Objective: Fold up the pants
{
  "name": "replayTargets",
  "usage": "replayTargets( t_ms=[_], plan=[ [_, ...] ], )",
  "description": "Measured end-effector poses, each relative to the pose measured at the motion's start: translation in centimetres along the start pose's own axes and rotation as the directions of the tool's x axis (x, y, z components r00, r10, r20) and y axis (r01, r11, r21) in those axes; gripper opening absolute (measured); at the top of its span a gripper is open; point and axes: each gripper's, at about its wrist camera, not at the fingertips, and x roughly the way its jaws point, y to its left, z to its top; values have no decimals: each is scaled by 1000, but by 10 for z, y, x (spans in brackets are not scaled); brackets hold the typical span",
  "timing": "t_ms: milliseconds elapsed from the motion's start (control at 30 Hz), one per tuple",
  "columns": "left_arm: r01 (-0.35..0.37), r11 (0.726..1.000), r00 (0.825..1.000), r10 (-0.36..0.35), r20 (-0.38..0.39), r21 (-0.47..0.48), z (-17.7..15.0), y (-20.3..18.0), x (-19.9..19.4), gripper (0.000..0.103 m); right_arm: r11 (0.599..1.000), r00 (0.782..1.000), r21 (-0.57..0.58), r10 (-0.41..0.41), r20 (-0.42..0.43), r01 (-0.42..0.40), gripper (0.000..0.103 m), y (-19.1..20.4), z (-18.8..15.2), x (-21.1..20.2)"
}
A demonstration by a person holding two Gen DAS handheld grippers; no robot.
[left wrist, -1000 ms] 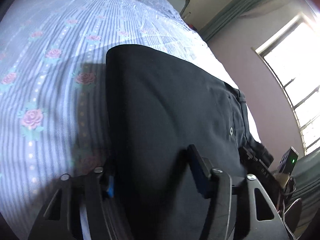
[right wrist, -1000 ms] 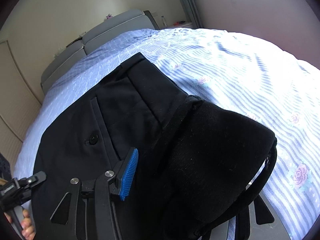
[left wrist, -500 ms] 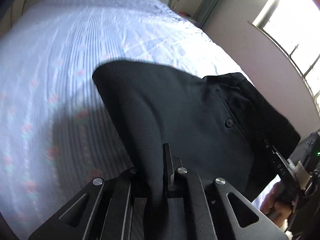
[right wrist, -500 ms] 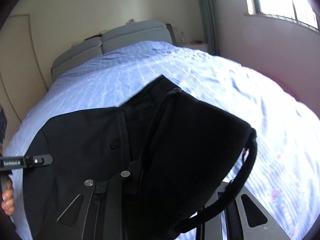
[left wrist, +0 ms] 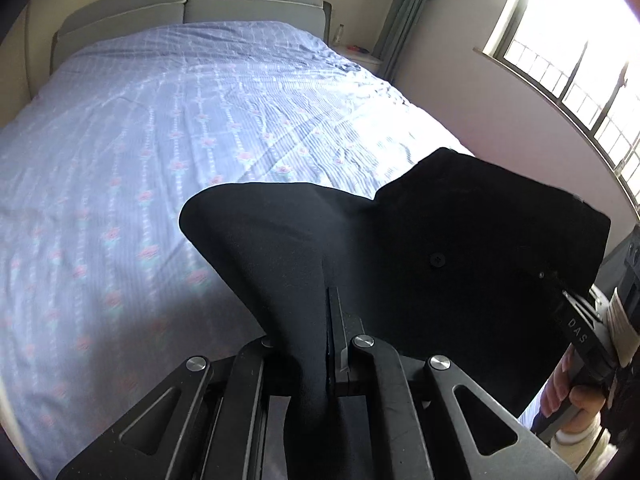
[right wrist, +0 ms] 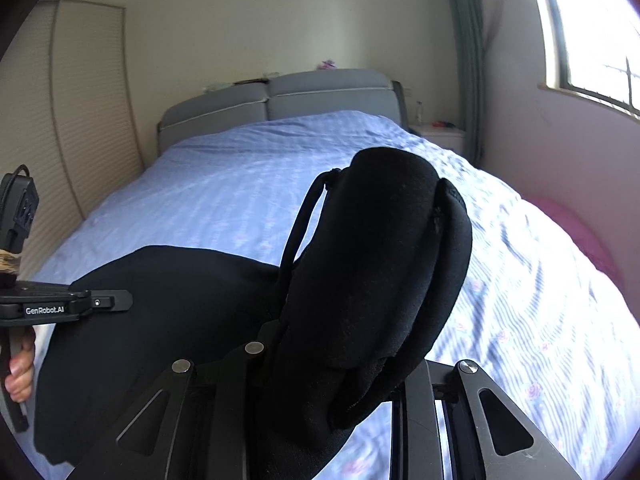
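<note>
The black pants (left wrist: 460,240) hang lifted above the bed, stretched between my two grippers. In the left wrist view my left gripper (left wrist: 327,320) is shut on a fold of the black cloth, which runs down between its fingers. My right gripper (left wrist: 554,278) bites the cloth's right edge there, with a hand (left wrist: 572,396) on its handle. In the right wrist view my right gripper (right wrist: 332,368) is shut on a thick bunch of the pants (right wrist: 380,260), waistband and belt loop standing up, fingertips hidden by fabric. My left gripper (right wrist: 120,302) holds the far left edge.
The bed (left wrist: 160,140) with a blue striped rose-print sheet fills the space below and ahead, with a grey headboard (left wrist: 192,4) at the far end. A window (left wrist: 580,60) and curtain are on the right wall, a nightstand (right wrist: 440,136) in the corner, a wardrobe (right wrist: 80,120) on the left.
Both grippers closed on the pants and rose with them. The pants came up off the sheet and now hang between the grippers; both views tilted up toward the headboard.
</note>
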Motion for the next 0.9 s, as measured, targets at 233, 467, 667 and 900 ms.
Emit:
replayTargets(
  t_ms=[233,467,667,900],
  plan=[
    [-30,1000,997,30,70,-7,-33,22,-90,8,992,997,-116,62,35,-58,25,67,8,-57],
    [-82,996,986,84,146,-20,-59,62,-171,8,975,989,-190,129,67,-115,25,146,14,-107],
    [-146,988,967,152,202,-49,-87,118,-235,8,958,975,-221,205,84,-183,25,224,14,-128],
    [-271,955,932,292,214,-124,-126,214,-298,8,919,944,-255,325,54,-302,25,328,4,-116]
  ],
)
